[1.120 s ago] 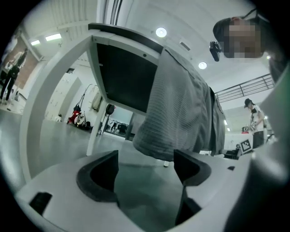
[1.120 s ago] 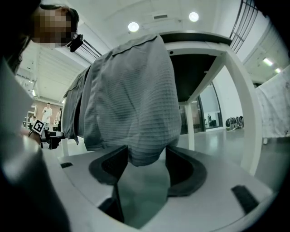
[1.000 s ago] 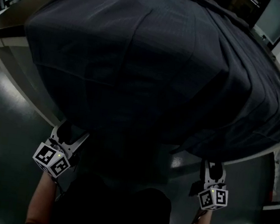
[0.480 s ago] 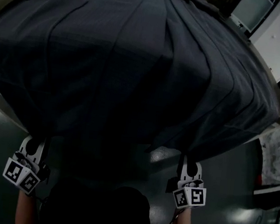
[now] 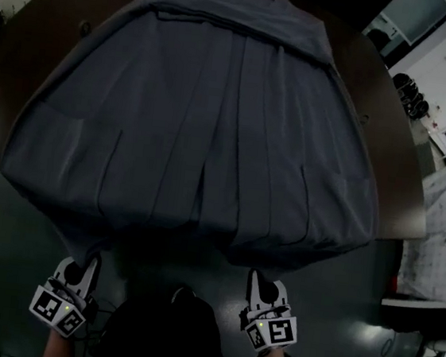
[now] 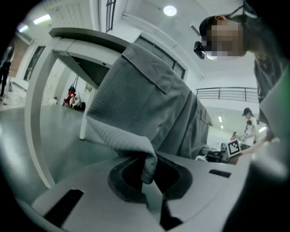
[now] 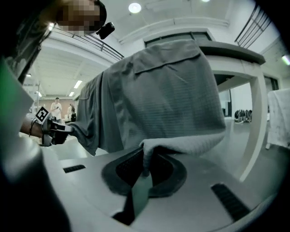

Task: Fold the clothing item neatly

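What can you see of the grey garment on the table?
The grey garment is finely textured woven-looking cloth with long lengthwise creases and a band at its far end. It lies spread over the dark table, near edge hanging off. The left gripper and right gripper, jaws just closed, pinch its near corners.

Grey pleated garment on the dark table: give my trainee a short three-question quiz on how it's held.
1. True or false: the left gripper is open and empty.
2. Relative to the dark brown table, where is the near edge of the grey pleated cloth garment? A) flat on its top; B) past its near edge, held by both grippers; C) on the floor.
3. What sits between the right gripper's jaws?
Key: 1 false, it is shut on the garment. 2 B. 3 a fold of the garment; those jaws have just been closing on it.
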A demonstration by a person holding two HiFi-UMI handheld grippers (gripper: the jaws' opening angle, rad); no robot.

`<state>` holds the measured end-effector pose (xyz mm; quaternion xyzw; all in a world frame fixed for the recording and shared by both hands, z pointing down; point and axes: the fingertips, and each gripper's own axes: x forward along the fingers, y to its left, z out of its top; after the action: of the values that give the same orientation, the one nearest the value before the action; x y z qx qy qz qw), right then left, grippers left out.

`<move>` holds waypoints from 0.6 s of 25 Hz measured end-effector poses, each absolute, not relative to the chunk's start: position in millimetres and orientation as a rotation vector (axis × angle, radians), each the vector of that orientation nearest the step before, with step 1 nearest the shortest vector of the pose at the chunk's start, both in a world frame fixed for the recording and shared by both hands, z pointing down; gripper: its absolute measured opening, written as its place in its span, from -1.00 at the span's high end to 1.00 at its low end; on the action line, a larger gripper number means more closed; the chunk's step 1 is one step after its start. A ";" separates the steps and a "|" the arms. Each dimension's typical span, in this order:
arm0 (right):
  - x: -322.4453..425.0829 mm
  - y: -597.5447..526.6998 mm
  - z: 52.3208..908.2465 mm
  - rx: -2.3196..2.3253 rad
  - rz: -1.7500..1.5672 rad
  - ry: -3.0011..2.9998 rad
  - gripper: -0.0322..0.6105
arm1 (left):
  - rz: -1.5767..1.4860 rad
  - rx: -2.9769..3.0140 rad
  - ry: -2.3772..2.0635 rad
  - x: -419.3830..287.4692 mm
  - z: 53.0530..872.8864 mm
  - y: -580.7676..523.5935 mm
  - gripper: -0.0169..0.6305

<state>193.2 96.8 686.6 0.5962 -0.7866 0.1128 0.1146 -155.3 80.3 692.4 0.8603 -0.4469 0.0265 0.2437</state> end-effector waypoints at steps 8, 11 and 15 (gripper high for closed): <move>190.5 125.3 566.0 1.705 0.535 -2.276 0.89 | 0.187 2.263 -1.133 -150.9 557.2 120.3 0.90; 189.6 128.8 514.9 1.673 0.495 -2.270 0.89 | 0.207 2.297 -1.120 -148.3 497.2 119.9 0.90; 189.3 133.0 445.1 1.632 0.537 -2.304 0.89 | 0.184 2.328 -1.077 -145.3 419.9 115.5 0.90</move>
<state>189.3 133.0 445.1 0.5628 -0.7945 0.1852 0.1333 -145.3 115.5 419.9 0.8687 -0.4020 0.0686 0.2810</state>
